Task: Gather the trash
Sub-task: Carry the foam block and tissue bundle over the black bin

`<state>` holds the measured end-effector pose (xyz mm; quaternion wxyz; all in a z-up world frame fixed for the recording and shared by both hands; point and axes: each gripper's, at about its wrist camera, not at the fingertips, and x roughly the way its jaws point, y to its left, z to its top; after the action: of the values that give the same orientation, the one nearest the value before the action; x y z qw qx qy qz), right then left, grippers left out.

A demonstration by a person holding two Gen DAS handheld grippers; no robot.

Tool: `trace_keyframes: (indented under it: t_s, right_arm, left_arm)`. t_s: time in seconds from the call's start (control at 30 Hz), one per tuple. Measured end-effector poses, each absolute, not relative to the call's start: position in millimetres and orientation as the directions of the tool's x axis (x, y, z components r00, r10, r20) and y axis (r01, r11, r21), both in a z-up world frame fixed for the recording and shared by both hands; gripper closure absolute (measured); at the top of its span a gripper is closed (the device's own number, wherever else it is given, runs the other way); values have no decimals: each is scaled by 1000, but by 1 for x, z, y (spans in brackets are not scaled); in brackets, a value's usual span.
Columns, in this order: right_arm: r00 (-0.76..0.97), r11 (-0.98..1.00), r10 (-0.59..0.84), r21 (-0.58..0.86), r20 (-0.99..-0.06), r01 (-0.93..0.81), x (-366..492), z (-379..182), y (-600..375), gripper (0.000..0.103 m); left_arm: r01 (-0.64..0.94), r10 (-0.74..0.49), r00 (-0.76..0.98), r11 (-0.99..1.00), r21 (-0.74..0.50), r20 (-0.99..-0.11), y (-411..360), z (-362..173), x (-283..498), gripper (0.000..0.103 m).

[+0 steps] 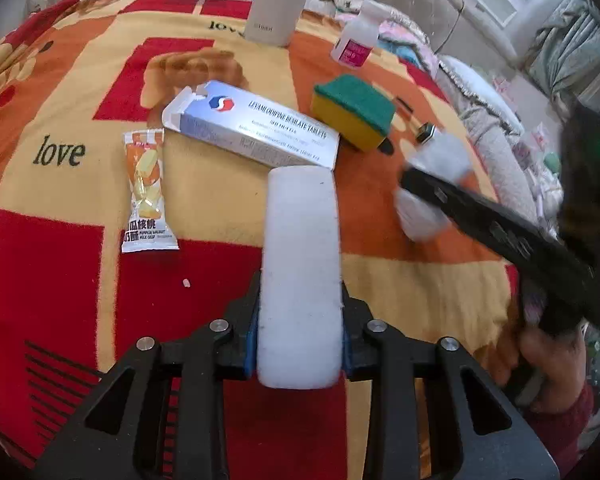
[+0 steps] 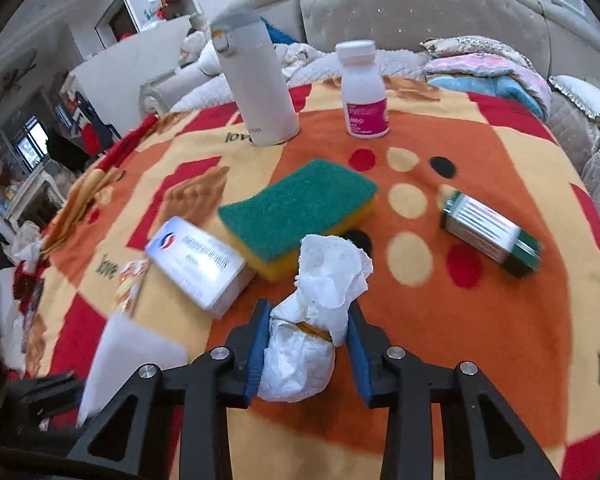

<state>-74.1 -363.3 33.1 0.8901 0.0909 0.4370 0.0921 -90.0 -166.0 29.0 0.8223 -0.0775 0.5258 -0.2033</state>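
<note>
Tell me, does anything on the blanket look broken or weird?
Yes. The silver tablet box lies flat with its end flap torn open, and a tiny white crumb sits on the blanket below the snack packet.

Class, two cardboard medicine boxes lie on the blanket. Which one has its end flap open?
The long silver-white tablet box with the red-and-blue logo, beside the sponge; its end flap stands open. The small green-edged box lies apart.
</note>
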Motion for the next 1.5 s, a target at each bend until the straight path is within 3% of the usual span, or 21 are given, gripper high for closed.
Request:
trace_keyframes:
  t_s: [0.3, 1.1, 1.5]
  right_arm:
    - [628, 957, 256, 284, -735, -58, -138, 49, -392, 68]
    - [679, 931, 12, 257, -734, 261, -261, 53, -539, 68]
    - [653, 887, -71, 251, -754, 387, -285, 37, -598, 68]
  left_arm:
    - [318, -437, 397, 890, -326, -807, -189, 53, -107, 77]
    - [588, -494, 338, 776, -230, -801, -363, 75, -171, 77]
    - [659, -552, 261, 701, -272, -792, -436, 74, -184, 77]
